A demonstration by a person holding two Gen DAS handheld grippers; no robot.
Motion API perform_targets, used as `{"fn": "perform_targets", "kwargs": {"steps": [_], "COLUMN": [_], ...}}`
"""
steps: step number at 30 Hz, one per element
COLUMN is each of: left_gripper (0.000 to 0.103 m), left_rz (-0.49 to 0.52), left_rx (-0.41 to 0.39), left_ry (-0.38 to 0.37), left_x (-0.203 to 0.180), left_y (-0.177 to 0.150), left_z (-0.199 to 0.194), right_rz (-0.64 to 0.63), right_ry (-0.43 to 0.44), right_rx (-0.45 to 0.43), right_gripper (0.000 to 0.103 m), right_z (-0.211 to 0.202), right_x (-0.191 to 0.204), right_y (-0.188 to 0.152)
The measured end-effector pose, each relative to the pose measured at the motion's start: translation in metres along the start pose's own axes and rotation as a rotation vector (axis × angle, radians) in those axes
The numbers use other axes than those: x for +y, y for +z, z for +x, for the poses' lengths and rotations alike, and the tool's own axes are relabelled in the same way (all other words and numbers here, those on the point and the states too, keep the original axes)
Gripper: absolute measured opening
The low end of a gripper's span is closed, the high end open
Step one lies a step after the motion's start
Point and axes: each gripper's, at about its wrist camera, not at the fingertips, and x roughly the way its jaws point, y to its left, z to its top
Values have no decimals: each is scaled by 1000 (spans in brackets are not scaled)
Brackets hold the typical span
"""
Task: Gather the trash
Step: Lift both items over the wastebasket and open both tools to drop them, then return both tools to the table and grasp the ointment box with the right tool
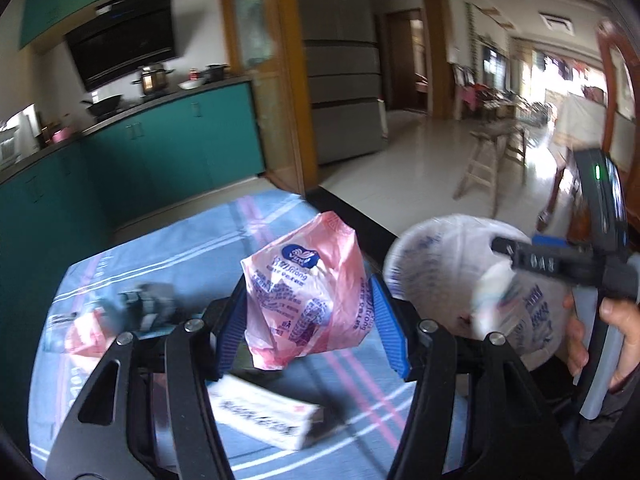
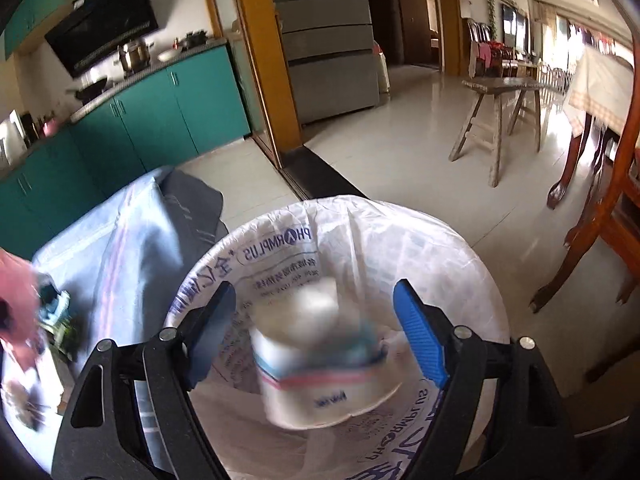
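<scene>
Blue striped tablecloth (image 1: 168, 248) below; left gripper (image 1: 308, 320) clamps an upright pink wrapper (image 1: 304, 288); right gripper (image 2: 316, 332) gapes around a blurred cup (image 2: 320, 364) (tilted) over a "PHARMPLUS" bin bag (image 2: 400, 240).

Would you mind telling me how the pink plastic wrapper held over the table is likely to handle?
The pink plastic wrapper looks crumpled and thin, so probably floppy and very light. Its glossy film may slip from the left gripper.

Both wrist views angled down, sharing lined bin (image 1: 448, 276).
</scene>
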Motion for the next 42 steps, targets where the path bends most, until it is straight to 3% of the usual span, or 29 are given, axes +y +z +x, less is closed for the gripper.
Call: {"fn": "perform_targets", "kwargs": {"steps": [8, 15, 18, 19, 21, 27, 32, 36, 42], "left_gripper": [59, 60, 69, 78, 84, 89, 90, 89, 89], "left_rz": [45, 110, 122, 128, 142, 84, 39, -19, -101], "left_rx": [107, 128, 120, 119, 110, 67, 24, 34, 109], "left_ry": [-131, -258, -301, -308, -305, -203, -37, 122, 227], "left_x": [-62, -117, -129, -128, -130, -98, -37, 37, 145], "left_y": [-5, 6, 15, 16, 20, 20, 12, -2, -20], "left_z": [42, 64, 69, 69, 68, 56, 26, 1, -32], "right_rz": [229, 314, 357, 361, 358, 305, 219, 139, -39], "right_ry": [-26, -59, -90, -99, -125, -107, -60, -32, 113], "right_rx": [-71, -117, -177, -196, -242, -251, -193, -155, -66], "right_gripper": [80, 80, 80, 82, 87, 89, 89, 89, 89], "right_z": [-16, -23, -38, -42, -49, -48, -35, -26, -12], "right_x": [-41, -60, -69, -71, -70, -56, -33, -9, 38], "right_y": [12, 16, 16, 16, 16, 16, 13, 9, -1]}}
